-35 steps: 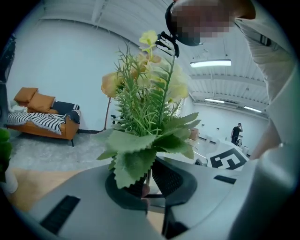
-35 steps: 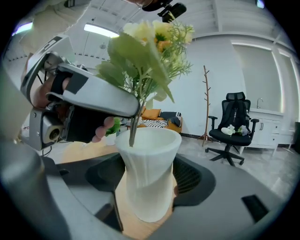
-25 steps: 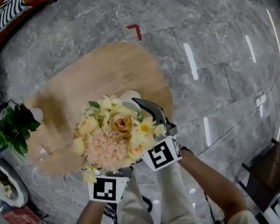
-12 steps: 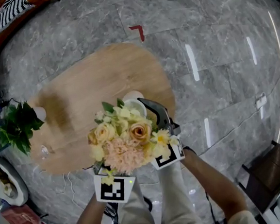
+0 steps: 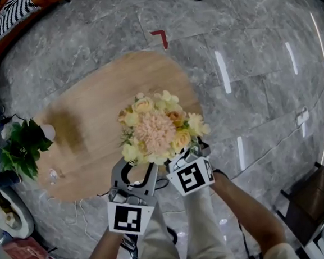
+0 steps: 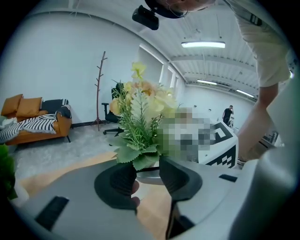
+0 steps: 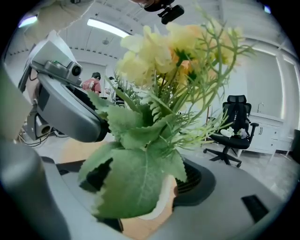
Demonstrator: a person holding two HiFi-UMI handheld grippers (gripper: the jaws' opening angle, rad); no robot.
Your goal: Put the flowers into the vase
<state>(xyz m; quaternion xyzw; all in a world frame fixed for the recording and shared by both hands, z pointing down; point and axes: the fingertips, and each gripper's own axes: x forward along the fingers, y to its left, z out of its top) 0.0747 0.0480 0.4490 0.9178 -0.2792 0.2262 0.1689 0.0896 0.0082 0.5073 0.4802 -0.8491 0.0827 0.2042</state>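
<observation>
The bouquet (image 5: 159, 126) of cream, peach and yellow flowers stands upright over the near edge of the wooden table (image 5: 86, 104). It hides the white vase beneath it in the head view. In the right gripper view the vase rim (image 7: 165, 199) shows under big green leaves (image 7: 136, 178). My right gripper (image 5: 187, 152) is shut on the vase, its ribbed pad against the rim. My left gripper (image 5: 136, 170) sits just in front of the bouquet. Its jaws are opening with nothing between them. In the left gripper view the flowers (image 6: 140, 117) and vase (image 6: 151, 176) stand just beyond those jaws.
A leafy green plant (image 5: 20, 147) and a small white object (image 5: 48, 130) sit at the table's left end. A red corner mark (image 5: 158, 37) is on the grey stone floor. An office chair (image 7: 232, 126), an orange sofa (image 6: 33, 124) and a coat stand (image 6: 99, 89) are farther off.
The bouquet swung up from over the left gripper and now stands upright in the vase. The left gripper's jaws have let go of it and spread apart. The right gripper stayed put.
</observation>
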